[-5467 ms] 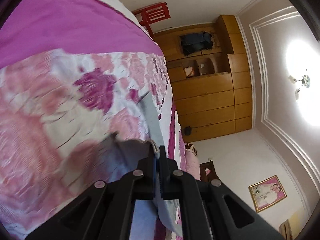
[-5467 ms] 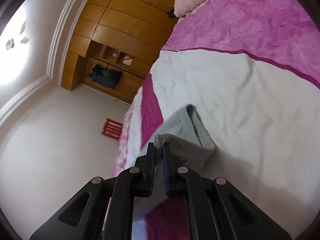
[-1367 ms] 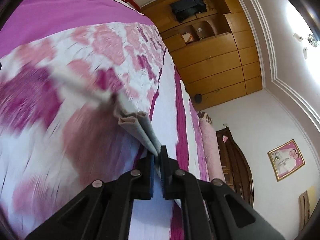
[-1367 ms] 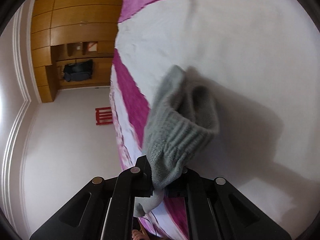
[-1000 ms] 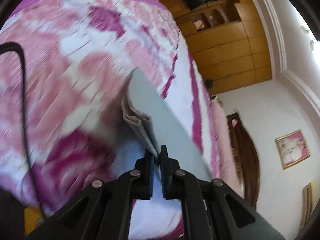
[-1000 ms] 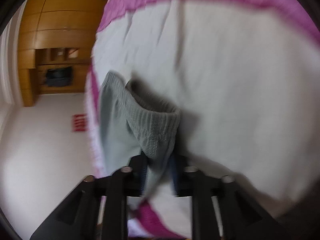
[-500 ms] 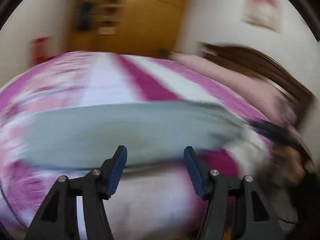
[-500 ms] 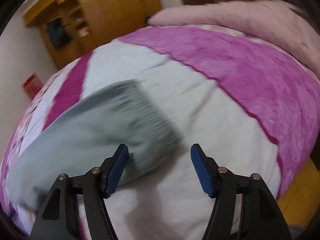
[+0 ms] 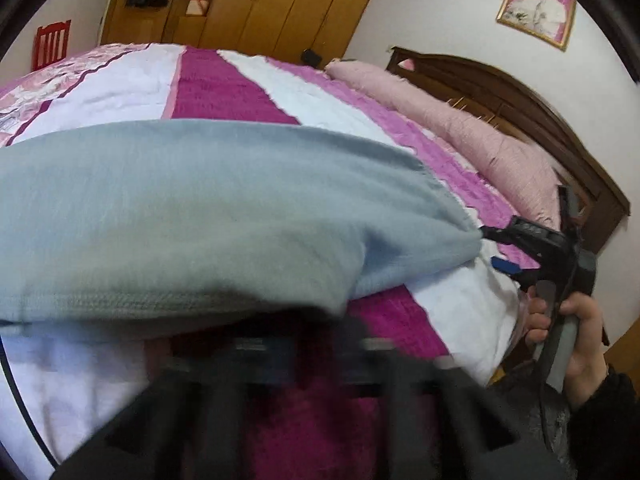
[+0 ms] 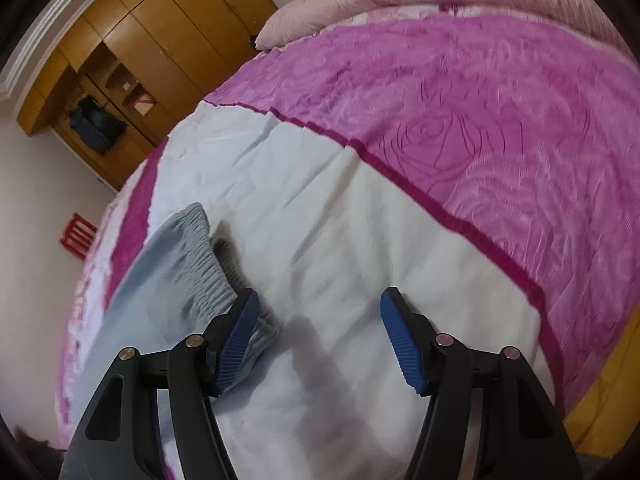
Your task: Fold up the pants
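The grey pants (image 9: 192,216) lie flat across the pink and white bedspread, spread from left to right. Their ribbed waistband (image 10: 200,264) lies by my right gripper's left finger. My right gripper (image 10: 320,340) is open and empty over the white stripe of the bedspread; it also shows at the right in the left wrist view (image 9: 504,252), held by a hand. My left gripper (image 9: 312,356) is badly blurred at the bottom of its view, just in front of the pants' near edge, and I cannot tell how its jaws stand.
A pink rolled quilt (image 9: 460,136) lies along the dark wooden headboard (image 9: 520,100). A wooden wardrobe (image 10: 160,36) stands against the far wall. A red chair (image 9: 50,46) stands beyond the bed's far end. The bed's edge runs below the right gripper.
Both grippers held the pants up shut, then laid them on the bed and opened. The right gripper has drawn back from the waistband. The left view is now lower and blurred.
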`<state>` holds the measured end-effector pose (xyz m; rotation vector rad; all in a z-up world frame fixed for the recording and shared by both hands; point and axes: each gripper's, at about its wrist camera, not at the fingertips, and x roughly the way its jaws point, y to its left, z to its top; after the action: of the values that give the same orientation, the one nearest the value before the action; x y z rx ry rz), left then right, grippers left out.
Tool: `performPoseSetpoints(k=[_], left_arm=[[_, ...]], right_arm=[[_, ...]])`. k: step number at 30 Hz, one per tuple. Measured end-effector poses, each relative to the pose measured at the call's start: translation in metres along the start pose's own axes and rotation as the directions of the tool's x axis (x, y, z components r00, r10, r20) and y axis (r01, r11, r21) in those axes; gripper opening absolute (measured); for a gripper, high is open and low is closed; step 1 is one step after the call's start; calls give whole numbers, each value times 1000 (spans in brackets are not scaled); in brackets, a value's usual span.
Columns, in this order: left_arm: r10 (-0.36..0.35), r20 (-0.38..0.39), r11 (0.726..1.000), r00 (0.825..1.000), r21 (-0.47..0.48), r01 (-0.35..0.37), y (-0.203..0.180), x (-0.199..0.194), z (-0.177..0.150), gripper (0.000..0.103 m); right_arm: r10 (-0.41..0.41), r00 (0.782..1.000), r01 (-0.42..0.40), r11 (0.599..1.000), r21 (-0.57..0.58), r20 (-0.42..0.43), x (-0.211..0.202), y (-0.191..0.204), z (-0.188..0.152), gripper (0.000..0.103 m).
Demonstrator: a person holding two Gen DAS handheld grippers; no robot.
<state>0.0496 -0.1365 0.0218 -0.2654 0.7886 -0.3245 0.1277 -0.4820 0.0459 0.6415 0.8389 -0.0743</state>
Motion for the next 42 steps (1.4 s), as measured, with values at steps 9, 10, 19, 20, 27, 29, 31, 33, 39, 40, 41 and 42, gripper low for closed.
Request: performPoseSetpoints(k=[9,10,19,20,27,29,31,33,39,40,41,42], left_arm=[[-34,-110,999,993,-25,31,-3,-37,-21,7],[-32,-107,999,994,-21,29,-5,-37,-22,8],[-62,-53,995,997,-85,58,-1,-51,-23,38],[-62,-35,995,997,-77,60,-1,-53,-21,38],[-90,-22,994,996,-58,89,-1,-46,-15,7],[-112,-24,992,993,-53,111,-3,-47,-17,6],[-141,-37,990,989,-34,140,-7,-45,-19,5],[-140,-70,990,988,-11,139,-11,-37,-23,5],[-261,-173,944,950,-252,214,20,-14,-41,6],[-280,-179,939,943,-255,230,21,-17,-43,5],[-289,-186,940,939,-243,241,20,-21,-43,5],[-305,-202,941,930,-210,263,19,-30,-44,5]], right_arm=[[231,966,-212,964,160,-113,0,-19,-9,50],[261,957,-237,955,179,-127,1,-20,-12,50],[307,933,-289,950,116,-189,25,16,-16,50],[330,924,-310,942,126,-194,30,20,-16,47],[351,936,-350,936,40,-37,10,37,-3,12],[306,951,-305,952,40,-39,11,34,-6,12],[278,958,-273,959,70,-68,18,27,-9,14],[199,973,-189,978,85,-121,30,20,-13,28],[32,999,-31,998,-63,23,-2,34,-14,48],[-14,997,23,991,-129,71,-11,46,-18,48],[-37,992,62,975,-211,122,-23,62,-25,49],[-20,988,64,956,-285,154,-33,78,-34,48]])
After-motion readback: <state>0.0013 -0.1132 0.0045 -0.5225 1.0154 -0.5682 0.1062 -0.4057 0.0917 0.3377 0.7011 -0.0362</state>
